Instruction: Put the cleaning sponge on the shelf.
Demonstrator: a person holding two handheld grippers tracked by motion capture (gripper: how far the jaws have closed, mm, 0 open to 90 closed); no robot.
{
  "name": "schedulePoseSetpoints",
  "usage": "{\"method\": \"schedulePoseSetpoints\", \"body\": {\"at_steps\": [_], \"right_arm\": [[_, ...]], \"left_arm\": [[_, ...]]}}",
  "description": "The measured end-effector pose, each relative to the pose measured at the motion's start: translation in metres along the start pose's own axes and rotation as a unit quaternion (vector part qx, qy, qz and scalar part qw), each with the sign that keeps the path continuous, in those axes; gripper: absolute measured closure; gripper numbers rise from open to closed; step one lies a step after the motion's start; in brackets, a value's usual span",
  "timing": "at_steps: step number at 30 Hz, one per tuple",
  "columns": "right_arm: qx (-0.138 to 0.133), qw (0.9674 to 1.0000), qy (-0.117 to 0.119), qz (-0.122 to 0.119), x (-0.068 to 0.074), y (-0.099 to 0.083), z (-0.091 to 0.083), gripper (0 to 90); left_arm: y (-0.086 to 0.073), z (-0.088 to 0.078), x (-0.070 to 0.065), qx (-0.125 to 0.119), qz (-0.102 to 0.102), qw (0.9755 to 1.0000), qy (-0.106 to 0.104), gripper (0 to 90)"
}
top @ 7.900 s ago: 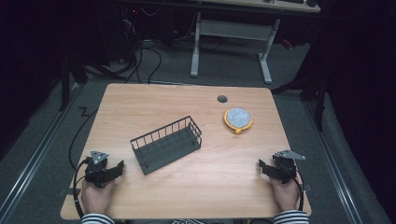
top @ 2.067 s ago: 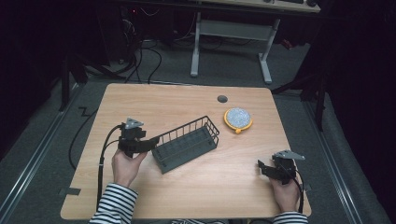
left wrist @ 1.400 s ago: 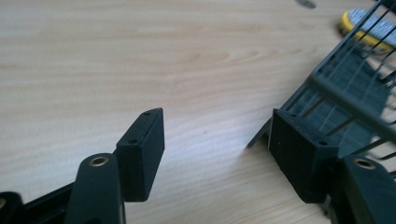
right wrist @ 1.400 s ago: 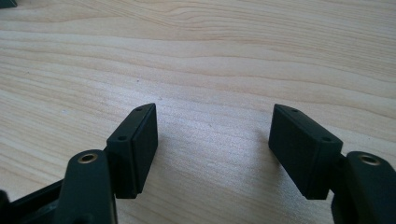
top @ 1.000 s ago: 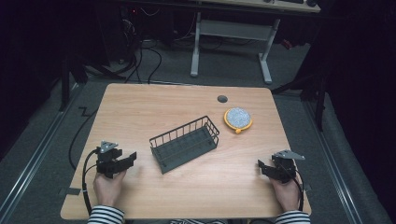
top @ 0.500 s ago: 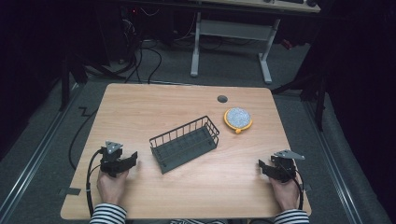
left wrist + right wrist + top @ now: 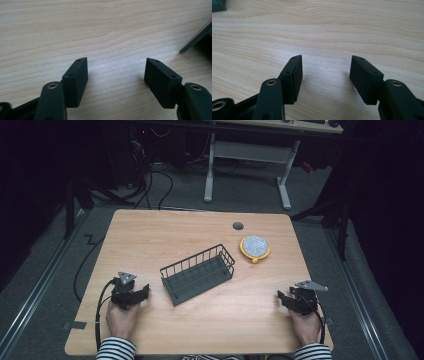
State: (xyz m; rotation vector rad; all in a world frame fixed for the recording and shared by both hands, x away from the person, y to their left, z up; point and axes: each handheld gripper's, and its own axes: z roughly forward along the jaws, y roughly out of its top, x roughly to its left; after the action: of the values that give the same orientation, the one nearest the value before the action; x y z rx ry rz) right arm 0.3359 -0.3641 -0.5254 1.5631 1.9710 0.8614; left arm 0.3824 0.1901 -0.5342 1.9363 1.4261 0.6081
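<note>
On the table [image 7: 150,235] near its front left corner, we held the left gripper [image 7: 141,292] low over the wood, jaws spread and empty, pads clear of everything. In the left gripper view the same gripper [image 7: 116,71] showed bare table between its fingertips, with a dark corner of the basket [image 7: 200,36] at the right edge. We saw the basket [image 7: 197,274] in the high view at mid-table, resting at a slant, just beside the left gripper but not touching it. Near the front right corner we held the right gripper [image 7: 286,299], well apart from the basket. Its jaws had just been closing, yet in the right gripper view the right gripper [image 7: 325,67] stood parted with nothing between the pads. Beyond the basket lay a round orange-rimmed disc [image 7: 255,247], possibly a lid; we could not tell at that range. Near it sat the table's grommet hole [image 7: 238,226].
</note>
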Motion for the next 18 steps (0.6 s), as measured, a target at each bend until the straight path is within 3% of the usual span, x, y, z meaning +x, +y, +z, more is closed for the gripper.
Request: {"method": "schedulePoseSetpoints", "body": {"at_steps": [4,7,18], "right_arm": [[0.001,0.9995,0.019,0.024,-0.002,0.002,-0.003,46.0],[0.003,0.9993,0.021,0.031,-0.003,0.004,-0.005,46.3],[-0.021,0.9990,0.037,0.013,0.008,0.043,-0.007,47.8]], "left_arm": [[-0.003,0.000,-0.001,-0.011,0.000,0.9999,0.000,35.5],[-0.003,0.000,-0.001,-0.011,-0.001,0.9999,0.000,35.3],[-0.003,0.000,-0.001,-0.010,-0.001,0.9999,-0.001,33.7]]}}
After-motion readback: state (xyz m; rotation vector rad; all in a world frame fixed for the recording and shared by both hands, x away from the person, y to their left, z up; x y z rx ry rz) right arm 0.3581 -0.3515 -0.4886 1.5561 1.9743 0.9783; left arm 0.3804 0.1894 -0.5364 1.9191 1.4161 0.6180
